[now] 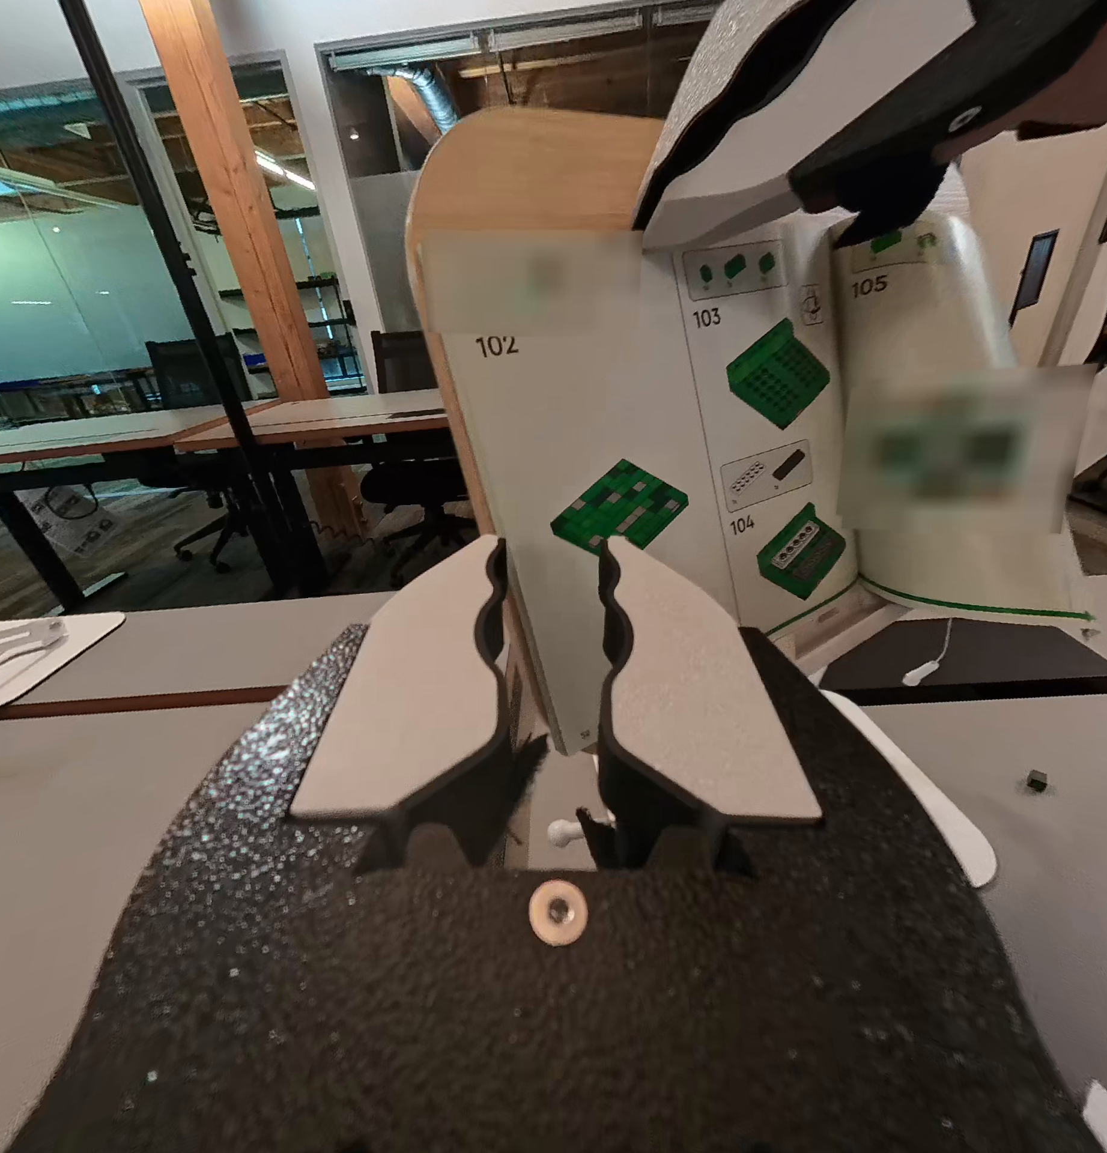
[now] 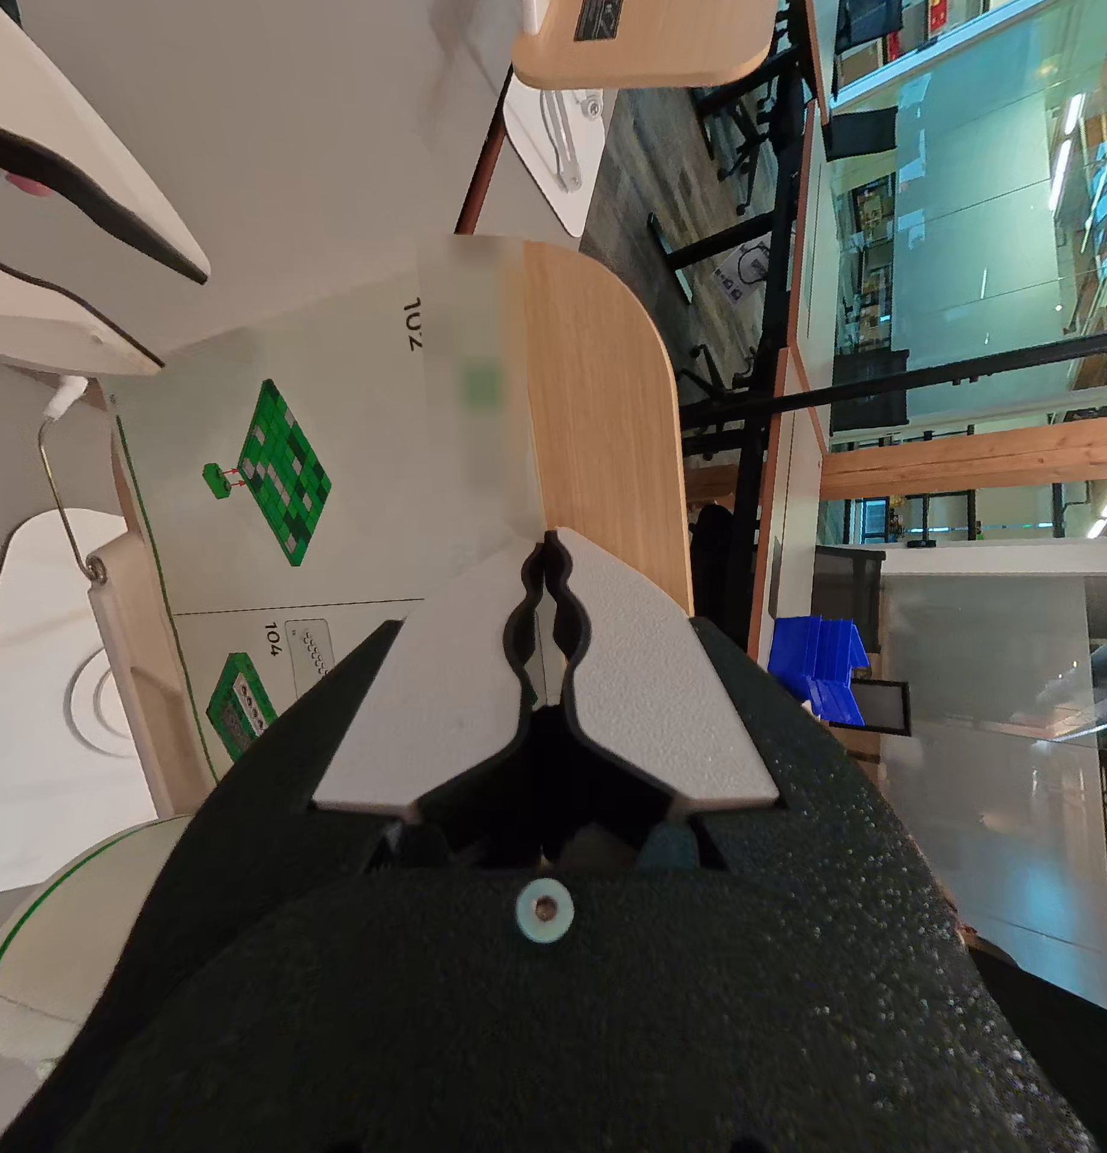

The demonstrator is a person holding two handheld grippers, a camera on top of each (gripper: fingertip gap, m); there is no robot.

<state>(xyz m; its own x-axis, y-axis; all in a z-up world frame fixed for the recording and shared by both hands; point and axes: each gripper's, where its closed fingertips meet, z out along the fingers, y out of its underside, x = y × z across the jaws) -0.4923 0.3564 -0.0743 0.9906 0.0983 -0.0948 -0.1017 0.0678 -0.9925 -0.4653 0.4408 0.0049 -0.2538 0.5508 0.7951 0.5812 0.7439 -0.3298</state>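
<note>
I see my left gripper with fingers parted around the lower edge of the instruction booklet propped on the wooden stand, my right gripper pinching that booklet's top page edge (contact partly hidden), above the grey surface.

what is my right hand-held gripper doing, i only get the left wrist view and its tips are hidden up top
observer: the right hand-held gripper has its fingertips pressed almost together on the thin edge of a page of the instruction booklet.
operator: anything behind the stand
observer: a stack of blue bins sits beyond the wooden book stand.
operator: any other stand near
observer: yes, a second wooden stand shows at the top of the right wrist view.
</note>
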